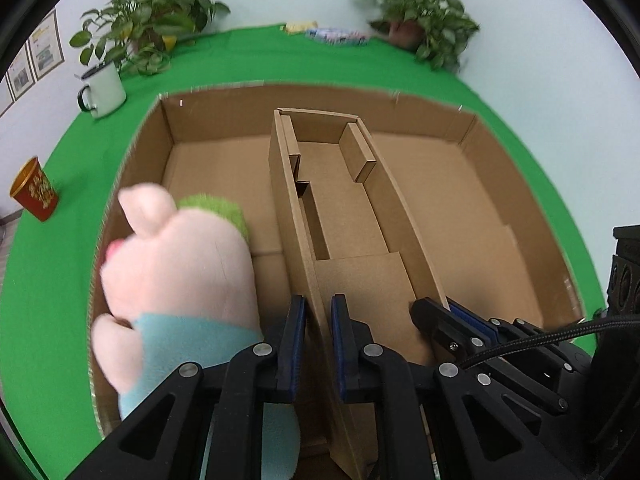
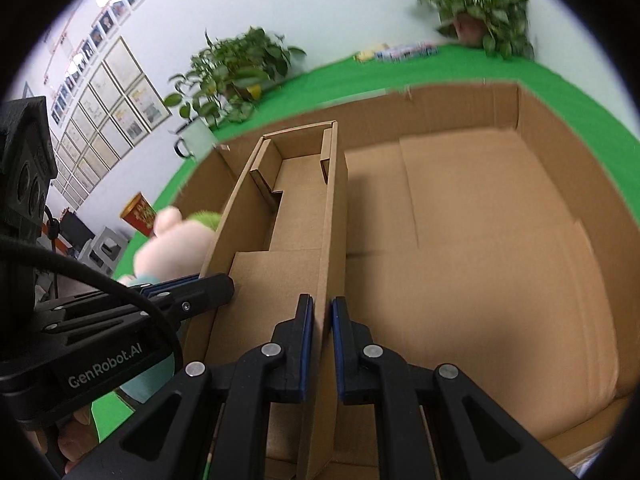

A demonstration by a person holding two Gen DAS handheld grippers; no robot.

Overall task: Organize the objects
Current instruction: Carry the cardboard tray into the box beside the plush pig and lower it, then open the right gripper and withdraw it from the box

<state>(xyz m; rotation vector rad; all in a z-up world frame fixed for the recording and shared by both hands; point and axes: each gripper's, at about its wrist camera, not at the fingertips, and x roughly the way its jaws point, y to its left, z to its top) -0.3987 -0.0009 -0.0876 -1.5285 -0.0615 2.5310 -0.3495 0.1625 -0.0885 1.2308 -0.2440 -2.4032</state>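
Left tongs [image 1: 318,344] clamp the narrow cardboard insert's [image 1: 344,208] left wall; right tongs [image 2: 322,344] clamp its right wall. The insert stands mid-way inside the large open box [image 1: 516,184]: light, bendable, best held low. A plush pig [image 1: 176,272] fills the box's left compartment.

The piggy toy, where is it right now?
The plush pig lies in the left part of the big cardboard box, beside the small inner box that the left gripper and right gripper pinch.
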